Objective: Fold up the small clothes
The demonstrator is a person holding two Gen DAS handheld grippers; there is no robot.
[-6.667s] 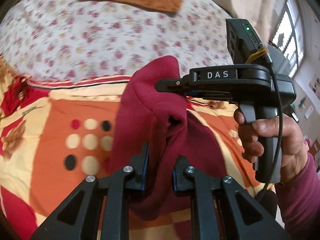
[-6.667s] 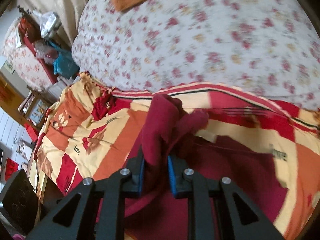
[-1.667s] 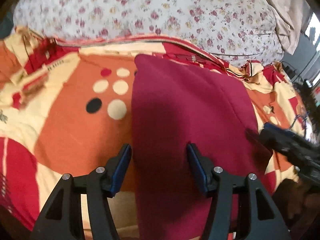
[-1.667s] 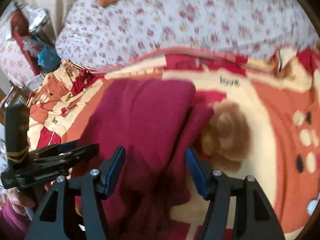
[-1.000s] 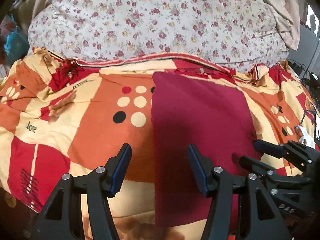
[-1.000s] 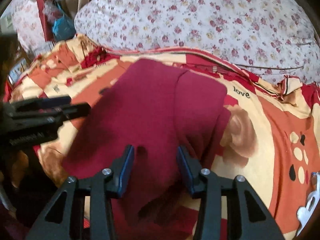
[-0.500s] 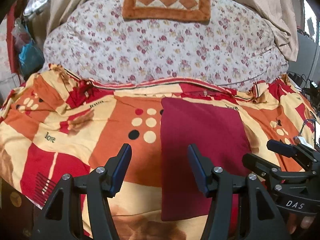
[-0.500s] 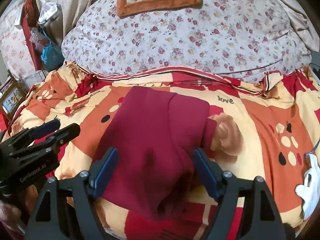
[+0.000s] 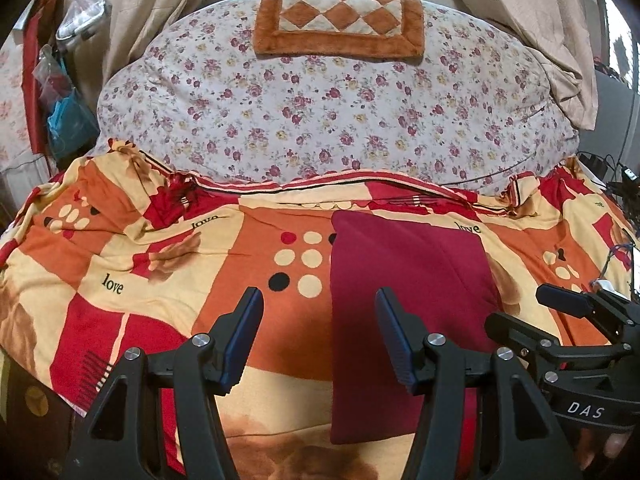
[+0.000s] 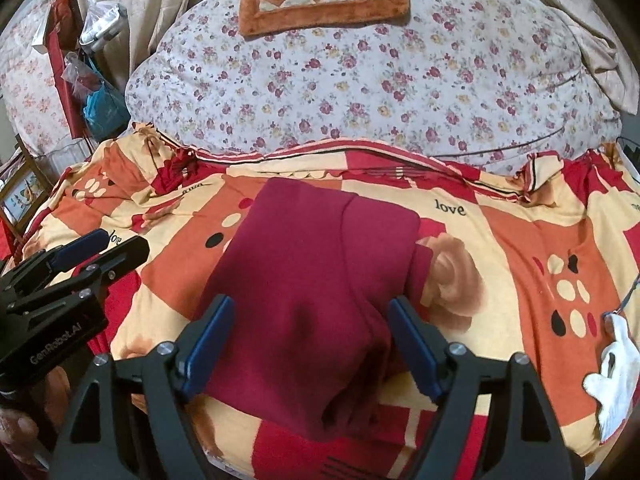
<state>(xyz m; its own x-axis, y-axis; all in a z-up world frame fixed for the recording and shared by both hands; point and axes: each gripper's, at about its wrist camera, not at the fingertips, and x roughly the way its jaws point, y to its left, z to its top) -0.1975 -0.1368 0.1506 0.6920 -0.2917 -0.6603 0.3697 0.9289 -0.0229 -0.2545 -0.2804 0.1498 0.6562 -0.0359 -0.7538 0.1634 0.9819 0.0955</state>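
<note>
The garment [image 10: 304,280] is a matt, soft-looking maroon knit, thick and a little fuzzy. Under it the blanket [image 9: 160,280] is smooth printed cloth in orange, red and cream. Behind, the quilt [image 9: 320,120] is a matt floral cotton, puffy, and the mat [image 9: 340,20] on it looks plush and furry. Each tool, left [image 9: 318,336] and right [image 10: 308,344], is matt black plastic with bright metal screws; the pads [image 9: 244,332] are ribbed blue, rubbery. The curtain [image 9: 152,12] is dull beige cloth.
</note>
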